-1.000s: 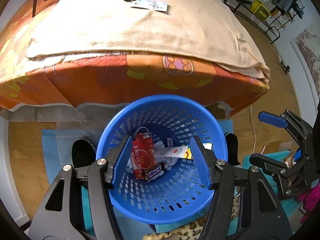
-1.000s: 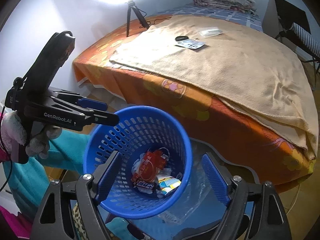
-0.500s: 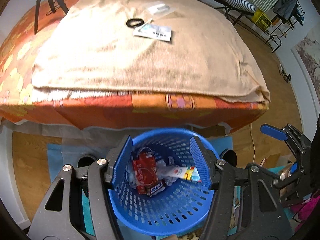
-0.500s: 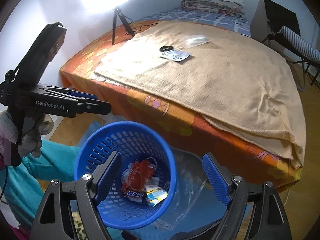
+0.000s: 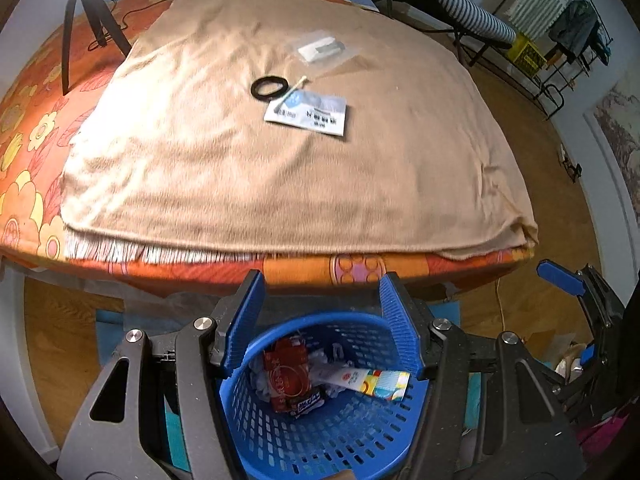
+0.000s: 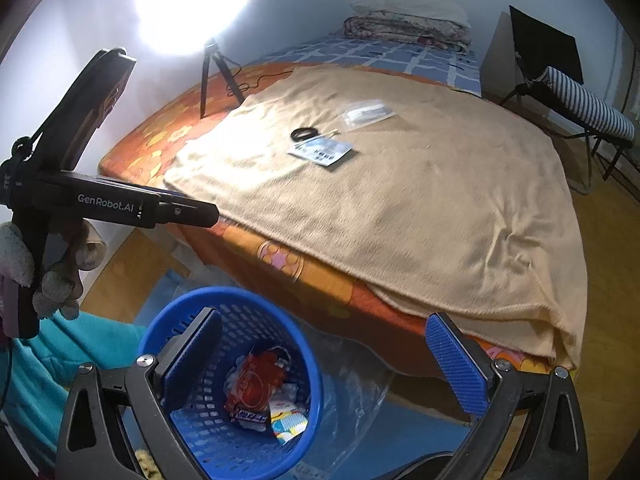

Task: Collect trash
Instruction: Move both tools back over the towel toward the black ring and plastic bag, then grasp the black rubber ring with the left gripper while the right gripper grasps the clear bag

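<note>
Right gripper [image 6: 326,360]: its jaws have just been opening and are now standing wide apart, with nothing between the pads.
Left gripper [image 5: 322,324]: it is half spread and also holding nothing.
Change: both views are now showing less of the blue basket [image 5: 320,440] and more of the bed, so both grippers are lifting away from the basket.
Basket: a red wrapper [image 5: 289,374], a candy bar and a colourful packet are lying inside it.
Trash left: a white and blue sachet [image 5: 306,113], a black ring [image 5: 269,88] and a clear plastic bag [image 5: 325,51] are lying on the beige blanket [image 5: 280,184].
Meaning: the last drop seems finished; the next pick is probably waiting on the bed.
</note>
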`<control>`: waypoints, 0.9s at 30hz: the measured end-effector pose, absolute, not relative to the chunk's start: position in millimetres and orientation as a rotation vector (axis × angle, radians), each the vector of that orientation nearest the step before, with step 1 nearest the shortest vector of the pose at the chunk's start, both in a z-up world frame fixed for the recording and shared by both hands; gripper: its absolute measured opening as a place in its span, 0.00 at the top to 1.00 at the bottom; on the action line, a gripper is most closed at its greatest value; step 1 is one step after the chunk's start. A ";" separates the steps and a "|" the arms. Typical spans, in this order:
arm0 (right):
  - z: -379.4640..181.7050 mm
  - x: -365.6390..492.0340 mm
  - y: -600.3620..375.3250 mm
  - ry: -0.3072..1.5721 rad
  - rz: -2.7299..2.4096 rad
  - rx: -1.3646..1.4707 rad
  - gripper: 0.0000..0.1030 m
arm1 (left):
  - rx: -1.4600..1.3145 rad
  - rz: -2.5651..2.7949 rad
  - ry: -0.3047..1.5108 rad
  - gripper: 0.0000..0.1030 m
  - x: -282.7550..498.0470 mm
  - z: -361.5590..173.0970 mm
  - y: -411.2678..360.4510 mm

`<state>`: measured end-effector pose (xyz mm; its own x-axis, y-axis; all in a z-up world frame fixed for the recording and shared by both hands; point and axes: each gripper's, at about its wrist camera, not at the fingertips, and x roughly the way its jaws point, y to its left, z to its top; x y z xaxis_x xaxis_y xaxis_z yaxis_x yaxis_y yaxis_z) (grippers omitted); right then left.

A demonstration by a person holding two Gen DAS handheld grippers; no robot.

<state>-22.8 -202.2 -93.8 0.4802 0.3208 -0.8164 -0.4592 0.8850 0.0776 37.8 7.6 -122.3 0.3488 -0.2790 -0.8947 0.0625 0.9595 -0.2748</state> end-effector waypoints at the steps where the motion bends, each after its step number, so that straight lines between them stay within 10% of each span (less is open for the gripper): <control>1: -92.1 -18.8 -203.7 0.955 0.473 -0.152 0.00 | -0.212 -0.221 1.195 0.40 40.9 -121.4 8.2; 27: -69.0 136.1 -231.2 0.966 0.394 0.223 0.06 | -0.451 -0.105 1.151 0.40 166.2 -125.3 55.9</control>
